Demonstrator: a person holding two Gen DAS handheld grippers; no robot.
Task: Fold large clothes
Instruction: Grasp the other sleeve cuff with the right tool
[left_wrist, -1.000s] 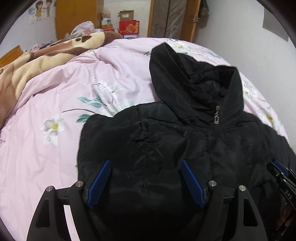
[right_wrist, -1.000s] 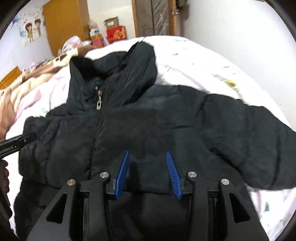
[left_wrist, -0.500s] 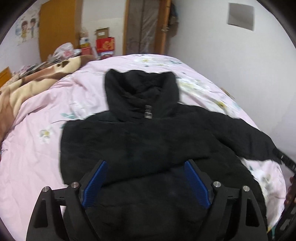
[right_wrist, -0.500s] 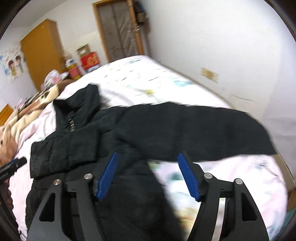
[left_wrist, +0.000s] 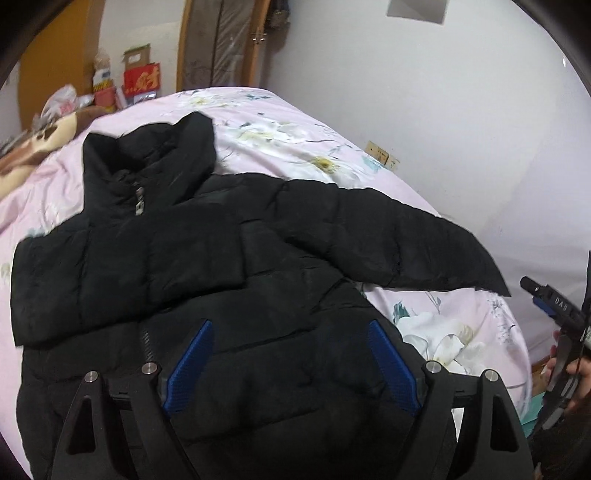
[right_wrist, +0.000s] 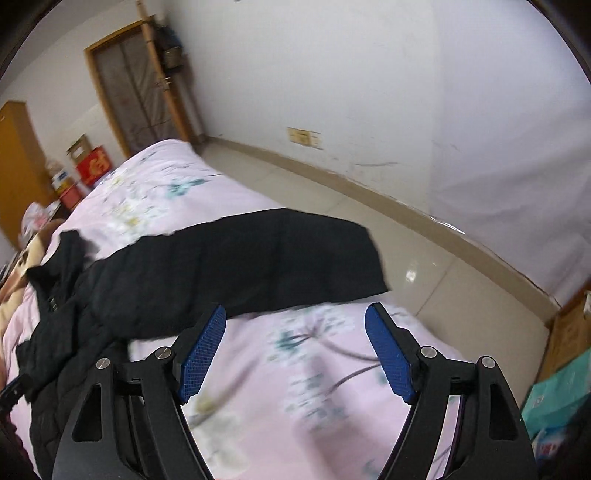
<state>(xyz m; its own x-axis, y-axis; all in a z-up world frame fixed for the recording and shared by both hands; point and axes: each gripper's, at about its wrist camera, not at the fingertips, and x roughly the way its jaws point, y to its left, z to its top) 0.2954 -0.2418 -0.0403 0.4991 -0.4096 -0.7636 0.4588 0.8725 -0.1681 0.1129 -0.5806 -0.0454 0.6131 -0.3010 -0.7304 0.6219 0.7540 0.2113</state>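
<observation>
A black padded jacket (left_wrist: 192, 258) lies front up on a pink floral bed (left_wrist: 288, 133). Its left sleeve is folded across the chest; its right sleeve (left_wrist: 406, 247) stretches out toward the bed's right edge. My left gripper (left_wrist: 291, 362) is open and empty above the jacket's lower body. My right gripper (right_wrist: 295, 350) is open and empty above the bare sheet, just short of the outstretched sleeve (right_wrist: 258, 266), whose cuff (right_wrist: 365, 258) reaches the bed edge. The right gripper also shows at the far right of the left wrist view (left_wrist: 554, 306).
A white wall (left_wrist: 443, 110) and a tiled floor (right_wrist: 424, 258) run close along the bed's right side. A brown blanket (left_wrist: 33, 147) lies at the far left. Boxes (left_wrist: 142, 75) and a wardrobe stand behind the bed. A teal box (right_wrist: 554, 406) sits on the floor at right.
Both grippers have swung to the right. The right gripper left the jacket body, opened wider and now faces the outstretched sleeve and floor. The jacket has not moved.
</observation>
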